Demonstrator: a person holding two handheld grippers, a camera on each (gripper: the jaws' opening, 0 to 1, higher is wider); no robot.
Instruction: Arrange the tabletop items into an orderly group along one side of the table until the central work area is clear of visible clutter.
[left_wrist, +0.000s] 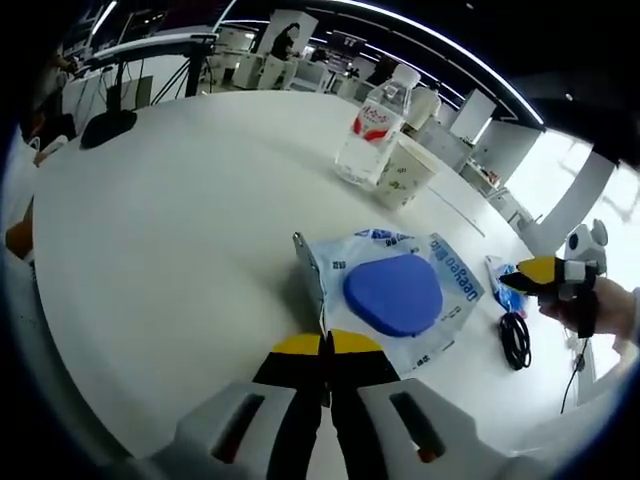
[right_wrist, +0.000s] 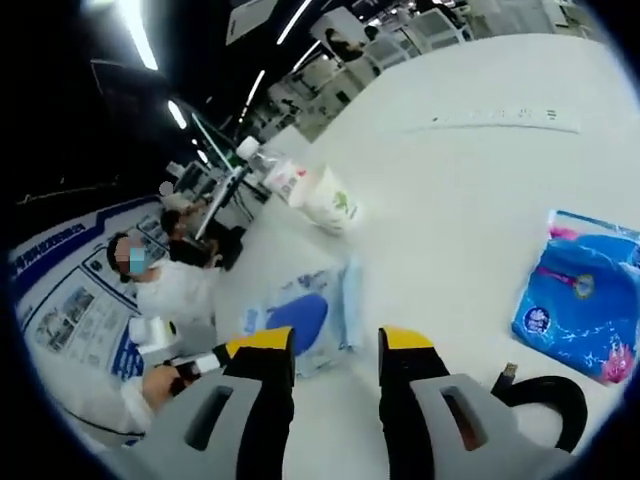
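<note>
Left hand-held gripper (left_wrist: 327, 345) clamped on wipes pack (left_wrist: 400, 300)

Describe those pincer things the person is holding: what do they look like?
Each gripper is a pale grey plastic body with dark slots, from which two black jaws rise, capped with yellow tips. The left gripper and right gripper look alike. The person wears a white sleeve.

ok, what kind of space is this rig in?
Probably an open-plan office or lab. A large white table stands under long ceiling light strips, rows of desks run behind, and printed wall posters sit behind a seated person.
</note>
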